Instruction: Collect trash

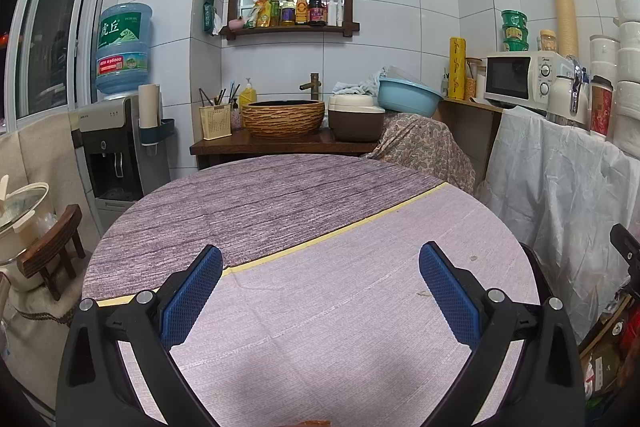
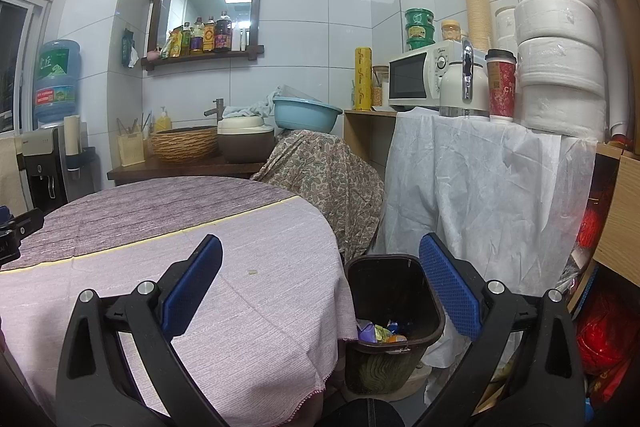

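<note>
A dark bin [image 2: 394, 283] stands on the floor at the round table's right edge, with colourful wrappers [image 2: 380, 333] lying in its bottom. My right gripper [image 2: 320, 279] hangs open above the table edge and the bin, nothing between its blue pads [image 2: 448, 287]. My left gripper [image 1: 320, 287] is open over the cloth-covered table [image 1: 320, 307], holding nothing. Small crumbs [image 1: 473, 258] dot the cloth at the right; another speck [image 2: 252, 271] lies near the table's edge. An orange-brown sliver [image 1: 312, 423] shows at the bottom edge of the left wrist view.
Behind the table stand a wooden counter with a woven basin [image 1: 284, 117], a pot [image 1: 356, 117] and a blue bowl [image 1: 408, 95]. A water dispenser [image 1: 116, 147] is at the left. A microwave [image 2: 416, 79], a flask and paper rolls [image 2: 556, 27] sit on a sheet-draped shelf at the right.
</note>
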